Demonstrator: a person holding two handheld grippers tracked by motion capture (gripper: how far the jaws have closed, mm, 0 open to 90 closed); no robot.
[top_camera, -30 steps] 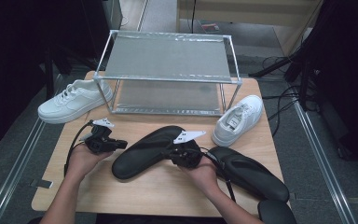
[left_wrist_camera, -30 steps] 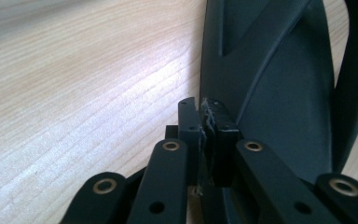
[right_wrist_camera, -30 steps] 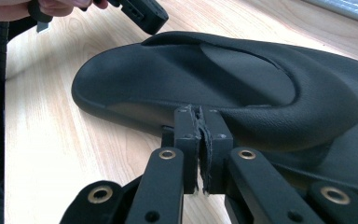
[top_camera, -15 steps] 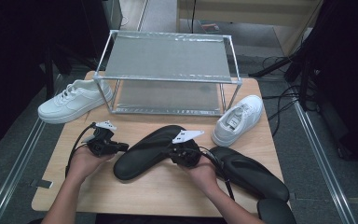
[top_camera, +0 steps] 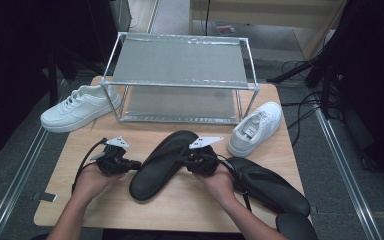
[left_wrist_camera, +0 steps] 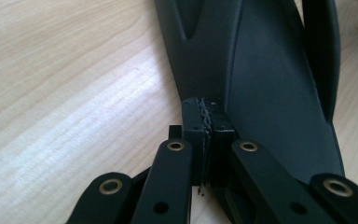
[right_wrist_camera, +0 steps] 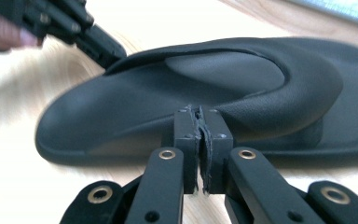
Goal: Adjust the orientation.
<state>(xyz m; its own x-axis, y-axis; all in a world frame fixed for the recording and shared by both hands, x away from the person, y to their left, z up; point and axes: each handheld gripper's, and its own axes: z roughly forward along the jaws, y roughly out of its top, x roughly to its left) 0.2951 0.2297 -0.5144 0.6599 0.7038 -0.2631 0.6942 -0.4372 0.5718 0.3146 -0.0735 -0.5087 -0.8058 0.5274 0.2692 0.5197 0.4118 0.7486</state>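
Left tool (top_camera: 130, 164): jaws together, empty, at black slipper (top_camera: 160, 164) edge | Right tool (top_camera: 189, 161): jaws together, empty, opposite edge | Slipper flat on desk (top_camera: 80, 207)

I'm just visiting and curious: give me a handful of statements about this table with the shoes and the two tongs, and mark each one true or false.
1. Both white sneakers stand on the metal rack's top shelf. False: the left sneaker and the right sneaker sit on the table, one at each side of the rack.
2. Two black slippers lie on the table. True: the near slipper and the other slipper.
3. The left tongs stand wide open. False: their jaws are together.
4. The right tongs are at the near slipper's edge. True.
5. The rack's shelves hold a pair of boots. False: both shelves are bare.
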